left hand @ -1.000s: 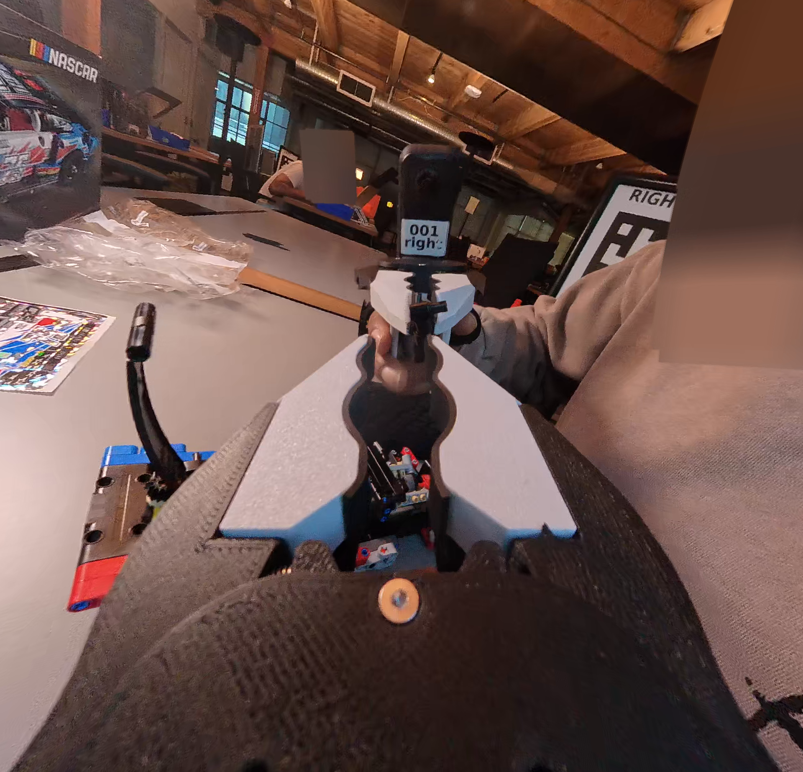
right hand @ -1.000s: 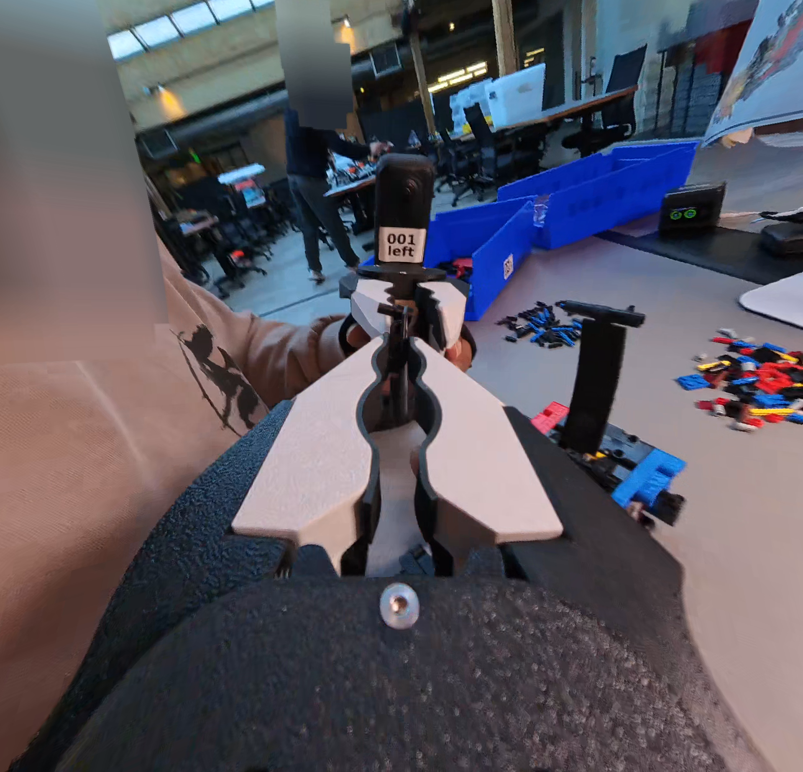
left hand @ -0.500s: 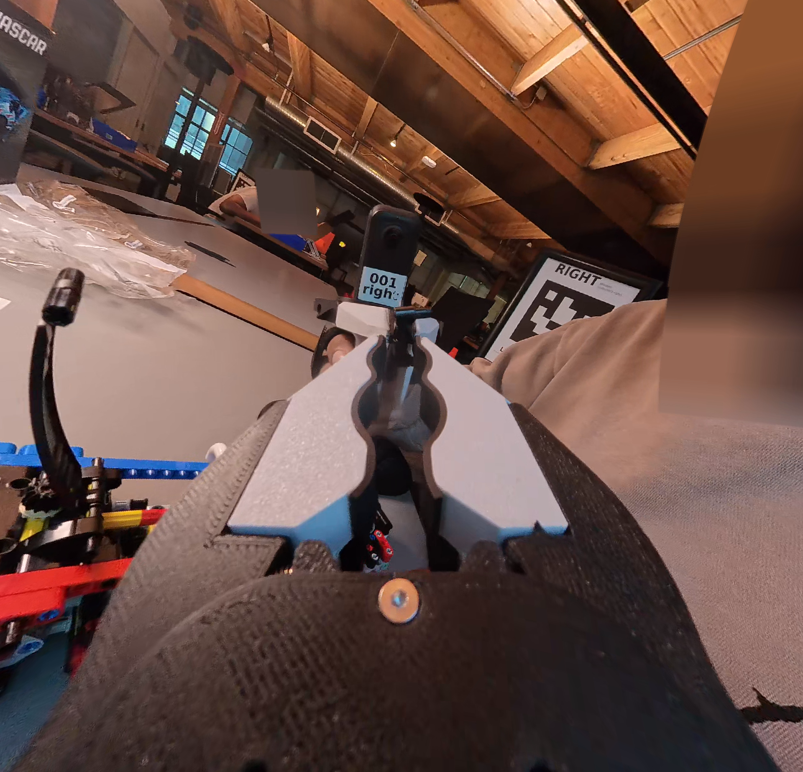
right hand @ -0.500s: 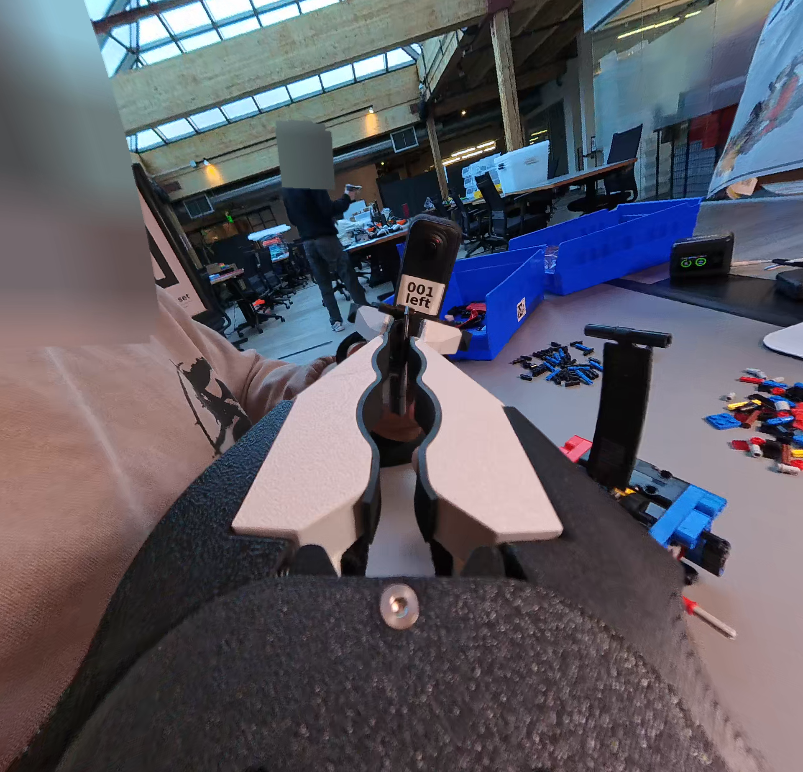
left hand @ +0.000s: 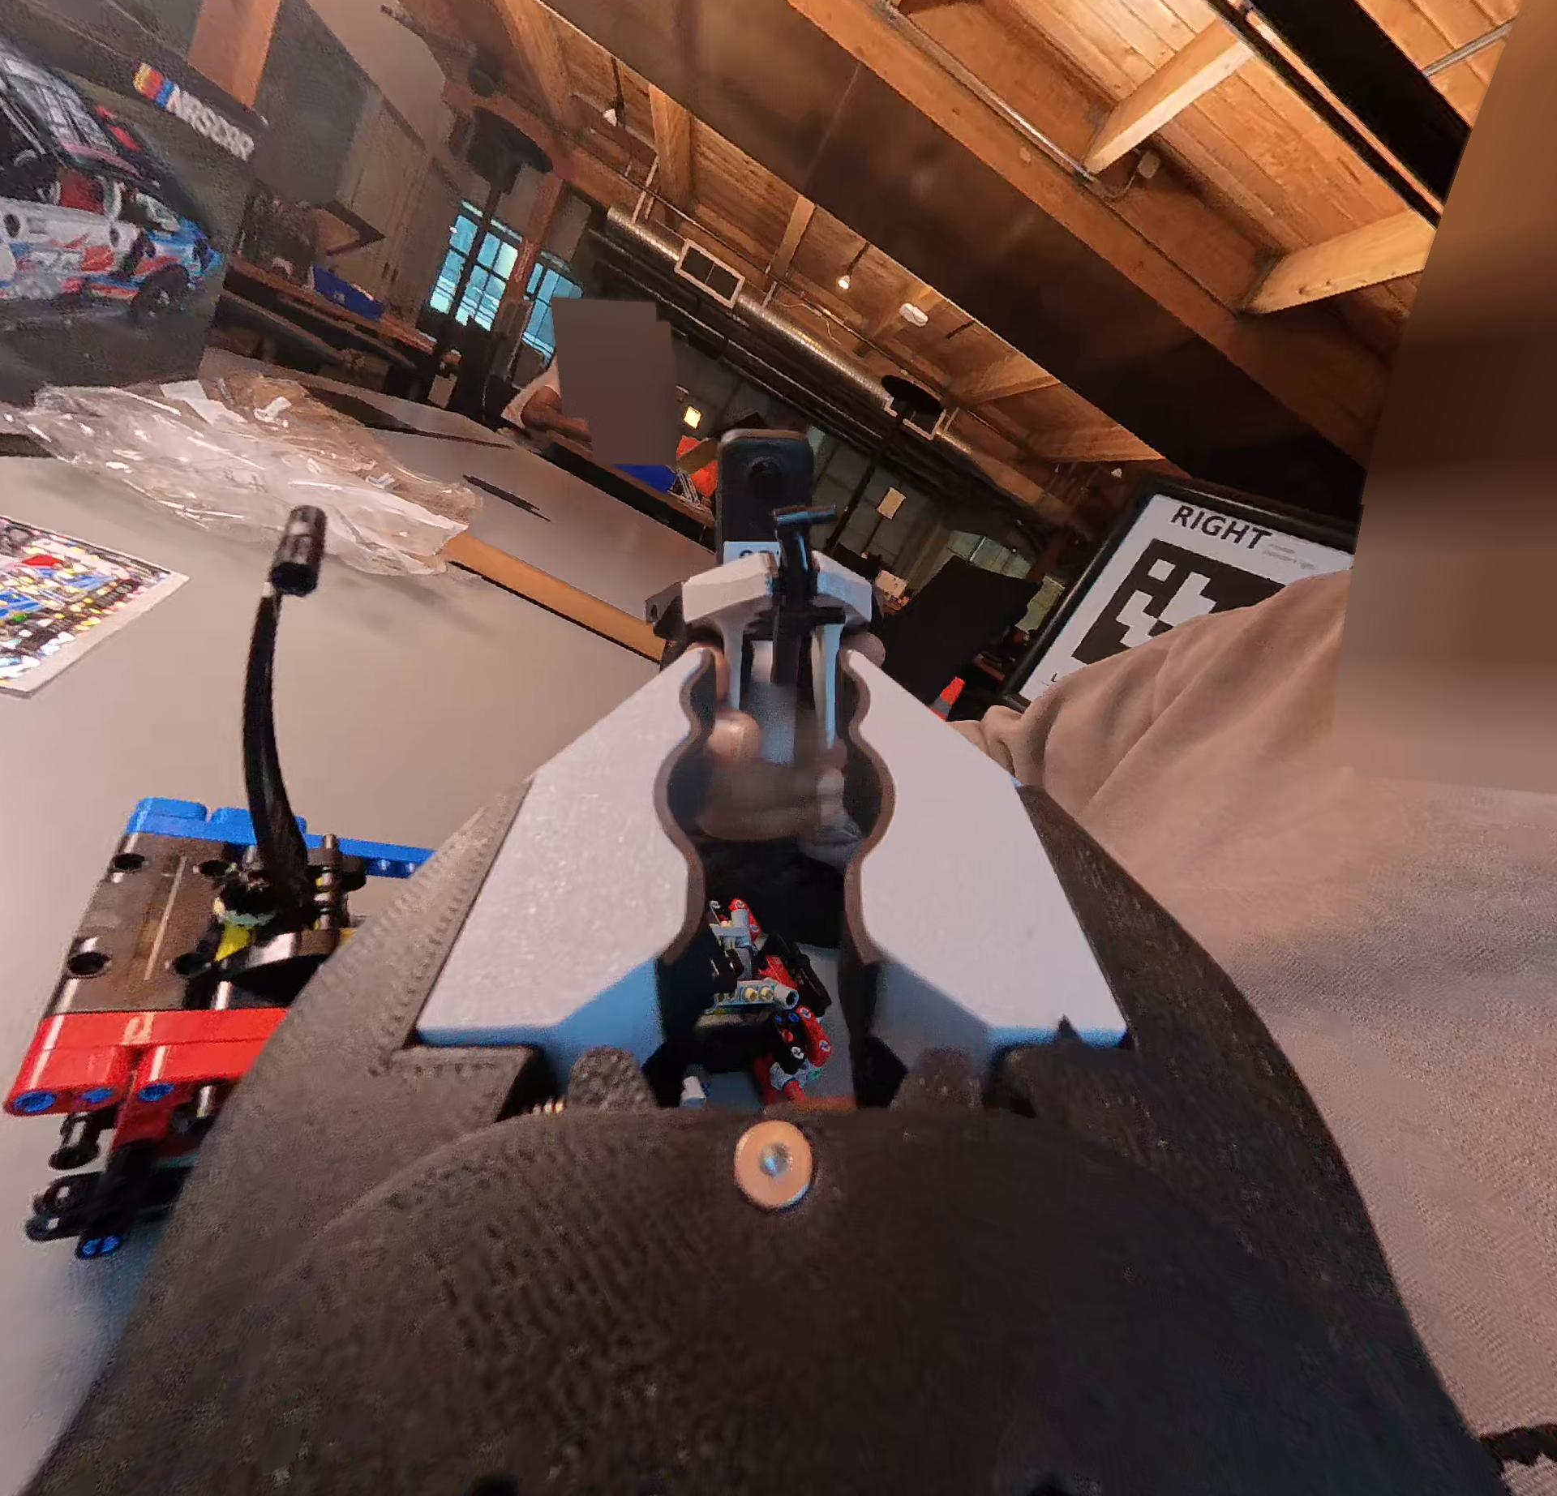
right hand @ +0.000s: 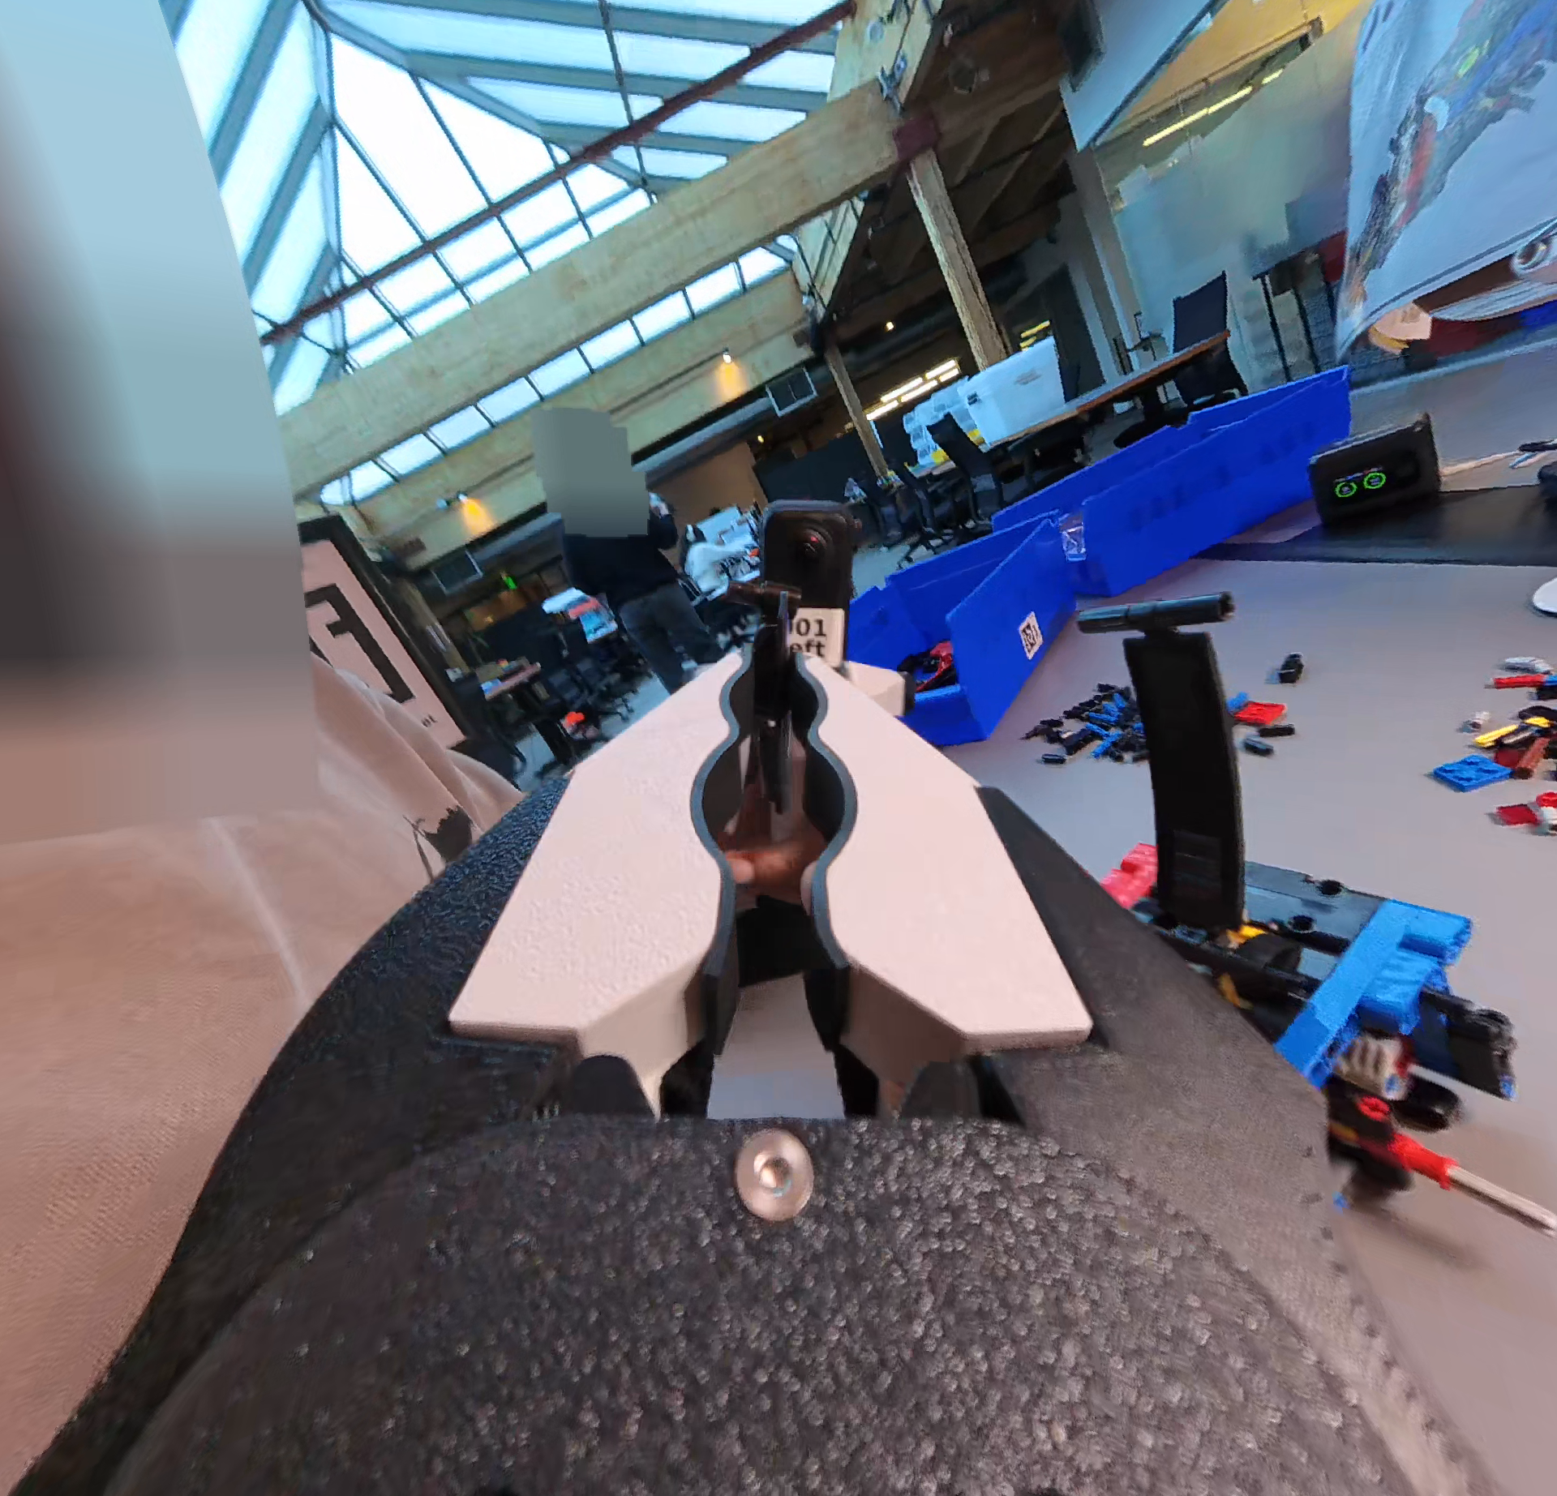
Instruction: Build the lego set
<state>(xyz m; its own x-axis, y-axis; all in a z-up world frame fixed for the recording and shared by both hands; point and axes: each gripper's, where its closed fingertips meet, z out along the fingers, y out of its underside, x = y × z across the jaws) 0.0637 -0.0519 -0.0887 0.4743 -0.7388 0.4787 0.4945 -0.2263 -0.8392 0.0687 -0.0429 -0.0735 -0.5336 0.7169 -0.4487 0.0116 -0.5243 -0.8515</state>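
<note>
Grippers face each other, tip to tip, in the middle of both pictures. Up close in the left wrist view, the left gripper (left hand: 771, 680) has its two grey fingers close together, with only a thin gap at the tips. I cannot tell if it squeezes anything. Low down between those fingers, a bit of the lego car (left hand: 762, 1001) peeks through, red and black.

In the right wrist view, the right gripper (right hand: 771, 680) is pinched on a thin black lego stick (right hand: 771, 697) with a small cross bar on top. The stick stands up just past the tips.

At lower left of the left view, more of the lego car sits on the grey table (left hand: 404, 697), with blue and red bars and a tall black curved lever (left hand: 265, 697). In the right view the same car is at lower right.

Farther off, at right of the right view, loose lego pieces (right hand: 1516, 748) lie on the table, and blue bins (right hand: 1179, 495) stand behind them. At upper left of the left view are clear plastic bags (left hand: 236, 461) and the set's box (left hand: 101, 217).

I think the step is adding the black stick to the car. Next, the stick should go down to its hole, held straight, and be pushed in gently.
</note>
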